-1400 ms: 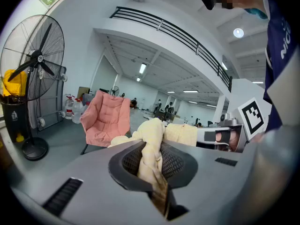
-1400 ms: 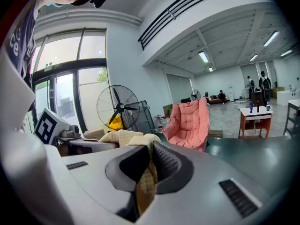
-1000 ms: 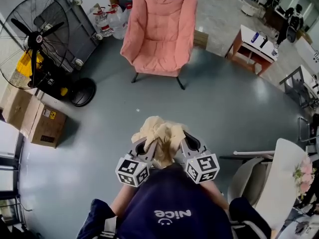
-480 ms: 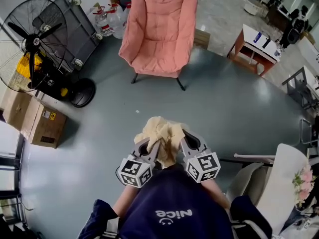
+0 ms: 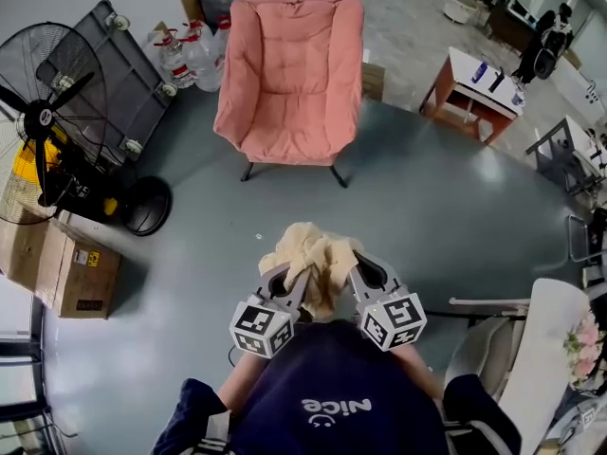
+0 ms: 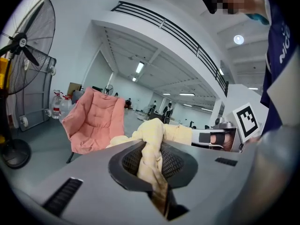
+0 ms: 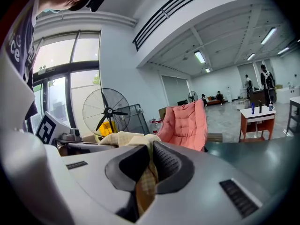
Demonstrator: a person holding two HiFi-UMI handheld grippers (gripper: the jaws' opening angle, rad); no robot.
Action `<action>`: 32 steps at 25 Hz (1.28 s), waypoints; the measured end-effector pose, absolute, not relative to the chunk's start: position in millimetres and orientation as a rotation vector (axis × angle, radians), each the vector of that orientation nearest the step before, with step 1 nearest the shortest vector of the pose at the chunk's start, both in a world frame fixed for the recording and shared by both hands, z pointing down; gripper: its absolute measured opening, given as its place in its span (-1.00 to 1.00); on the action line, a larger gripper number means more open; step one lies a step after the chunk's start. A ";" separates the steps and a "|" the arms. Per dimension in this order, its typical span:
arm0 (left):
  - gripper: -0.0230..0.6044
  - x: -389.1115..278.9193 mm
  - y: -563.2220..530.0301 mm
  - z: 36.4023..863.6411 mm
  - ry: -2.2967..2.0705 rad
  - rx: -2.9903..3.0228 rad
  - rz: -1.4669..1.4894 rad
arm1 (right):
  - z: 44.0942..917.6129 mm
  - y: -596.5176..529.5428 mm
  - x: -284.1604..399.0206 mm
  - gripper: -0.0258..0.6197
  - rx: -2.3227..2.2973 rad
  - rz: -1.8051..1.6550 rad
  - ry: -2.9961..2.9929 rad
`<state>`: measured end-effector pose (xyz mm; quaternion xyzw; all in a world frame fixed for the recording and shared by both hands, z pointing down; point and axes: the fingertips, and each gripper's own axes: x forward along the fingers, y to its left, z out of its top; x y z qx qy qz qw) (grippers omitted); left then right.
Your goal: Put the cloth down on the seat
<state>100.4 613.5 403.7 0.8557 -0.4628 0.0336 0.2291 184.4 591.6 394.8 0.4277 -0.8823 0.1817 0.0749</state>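
Observation:
A crumpled pale yellow cloth (image 5: 311,257) hangs between my two grippers in front of the person's chest. My left gripper (image 5: 295,283) is shut on its left part, and the cloth (image 6: 152,139) bunches up between those jaws. My right gripper (image 5: 347,280) is shut on the right part, where the cloth (image 7: 140,142) is pinched in the same way. The pink padded chair (image 5: 288,74) stands on the grey floor some way ahead, its seat (image 5: 285,133) bare. In the gripper views the chair (image 6: 93,121) (image 7: 187,125) shows beyond the cloth.
A large black standing fan (image 5: 43,131) and a folded cart (image 5: 119,74) are to the chair's left, with water bottles (image 5: 190,55) behind. Cardboard boxes (image 5: 66,263) sit at far left. A small orange table (image 5: 474,88) stands to the right, a white chair (image 5: 531,349) near right.
The view has drawn closer to the pink chair and shifted slightly right. Both grippers keep hold of the cloth in the same pose.

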 end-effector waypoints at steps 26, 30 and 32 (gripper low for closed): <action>-0.78 -17.2 435.4 407.6 -1.180 2.419 0.142 | 400.0 415.7 68.1 -0.74 1.429 0.581 -2.618; -0.78 -18.8 398.8 411.3 -1.215 2.400 0.163 | 403.9 374.4 63.5 -0.74 1.369 0.588 -2.639; -0.78 -17.9 373.2 410.6 -1.242 2.384 0.163 | 402.6 346.2 63.7 -0.74 1.334 0.582 -2.654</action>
